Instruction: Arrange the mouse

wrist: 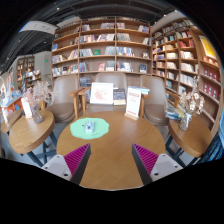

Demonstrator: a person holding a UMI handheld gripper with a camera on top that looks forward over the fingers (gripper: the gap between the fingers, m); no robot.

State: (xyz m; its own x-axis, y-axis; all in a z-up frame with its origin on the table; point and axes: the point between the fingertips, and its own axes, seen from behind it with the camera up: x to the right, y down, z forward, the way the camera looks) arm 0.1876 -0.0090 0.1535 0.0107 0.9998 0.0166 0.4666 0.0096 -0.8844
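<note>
Bookshop or library, wall-high bookshelves (100,45), reading tables (110,150)

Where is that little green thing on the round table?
In the gripper view, the green item lies on the round wooden table, beyond the left finger's pad of the open gripper, nearer than the upright signs at the table's far edge.

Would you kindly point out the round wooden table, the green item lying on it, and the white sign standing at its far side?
round wooden table (112,160): gripper view, bare top ahead of the fingers.
green item (89,127): gripper view, its middle; too small to identify.
white sign (102,93): gripper view, centre of its face.
</note>
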